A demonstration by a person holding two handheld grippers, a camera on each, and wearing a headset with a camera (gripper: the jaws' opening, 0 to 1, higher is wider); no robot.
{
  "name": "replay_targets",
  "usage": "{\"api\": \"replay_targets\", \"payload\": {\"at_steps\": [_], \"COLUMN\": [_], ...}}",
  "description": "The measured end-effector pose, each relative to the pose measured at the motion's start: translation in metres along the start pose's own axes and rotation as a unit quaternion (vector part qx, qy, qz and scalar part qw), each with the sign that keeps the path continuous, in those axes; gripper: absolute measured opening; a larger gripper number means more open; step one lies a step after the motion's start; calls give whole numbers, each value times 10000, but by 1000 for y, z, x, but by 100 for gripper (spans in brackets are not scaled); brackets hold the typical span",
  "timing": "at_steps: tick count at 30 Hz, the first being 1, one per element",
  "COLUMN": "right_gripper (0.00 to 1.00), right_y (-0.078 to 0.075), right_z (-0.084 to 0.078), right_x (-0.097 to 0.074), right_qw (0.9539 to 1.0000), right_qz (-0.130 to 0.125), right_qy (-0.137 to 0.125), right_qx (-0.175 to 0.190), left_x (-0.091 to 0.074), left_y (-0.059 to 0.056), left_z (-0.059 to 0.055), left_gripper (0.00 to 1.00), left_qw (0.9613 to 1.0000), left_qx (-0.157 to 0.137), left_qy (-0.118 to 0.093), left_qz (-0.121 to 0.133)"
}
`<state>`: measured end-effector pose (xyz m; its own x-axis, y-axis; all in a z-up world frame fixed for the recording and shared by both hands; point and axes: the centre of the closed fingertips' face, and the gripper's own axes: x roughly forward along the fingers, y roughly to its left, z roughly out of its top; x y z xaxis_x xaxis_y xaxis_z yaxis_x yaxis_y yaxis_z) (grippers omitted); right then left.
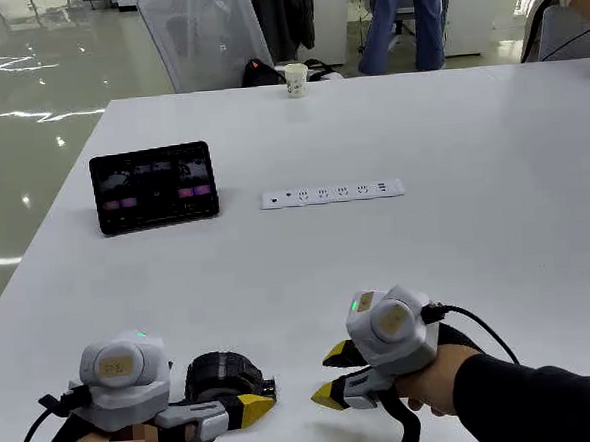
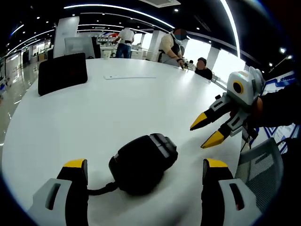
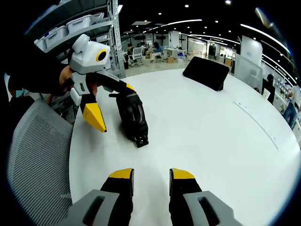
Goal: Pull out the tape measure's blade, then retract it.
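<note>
Black tape measure lying close to the near edge of the bench, flanked by the widely spread fingers of the left gripper. Right gripper just to its right, fingers slightly parted and empty. Best clamped on the case first, then blade tip pinched and drawn rightward, parallel to that edge. Open room right and far; tablet and power strip well apart.
</note>
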<state>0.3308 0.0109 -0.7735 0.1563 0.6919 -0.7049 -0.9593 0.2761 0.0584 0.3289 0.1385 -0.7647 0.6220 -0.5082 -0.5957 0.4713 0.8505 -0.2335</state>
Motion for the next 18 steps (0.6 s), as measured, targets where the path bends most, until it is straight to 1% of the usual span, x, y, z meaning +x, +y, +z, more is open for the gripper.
{"api": "replay_targets", "payload": {"at_steps": [2, 3, 6, 9, 12, 14, 16, 18], "right_gripper": [28, 29, 31, 34, 38, 40, 41, 43], "right_y": [0, -1, -2, -3, -5, -6, -7, -8], "right_z": [-4, -6, -11, -15, -20, -26, -33, -40], "right_x": [-6, -10, -19, -29, -39, -45, -52, -59], "right_qw": [10000, 9999, 9998, 9997, 9995, 9993, 9992, 9988], "right_qz": [-31, -57, -116, -165, -226, -265, -305, -347], "right_qy": [-11, -26, -53, -77, -129, -137, -130, -136], "right_qx": [41, 82, 126, 168, 205, 218, 226, 323], "left_x": [-3, -5, -10, -16, -20, -23, -26, -30], "left_y": [-3, -7, -5, -3, 0, 1, 2, 5], "left_z": [-4, -7, -6, -4, -4, -6, -7, -9], "left_gripper": [99, 99, 99, 99, 99, 99, 99, 99], "left_qw": [9998, 9994, 9993, 9991, 9988, 9986, 9984, 9980], "left_qx": [-43, -5, 196, 242, 326, 259, 283, 368], "left_qy": [86, 171, 137, 126, 173, 236, 249, 310], "left_qz": [-145, -292, -281, -313, -310, -388, -414, -399]}}
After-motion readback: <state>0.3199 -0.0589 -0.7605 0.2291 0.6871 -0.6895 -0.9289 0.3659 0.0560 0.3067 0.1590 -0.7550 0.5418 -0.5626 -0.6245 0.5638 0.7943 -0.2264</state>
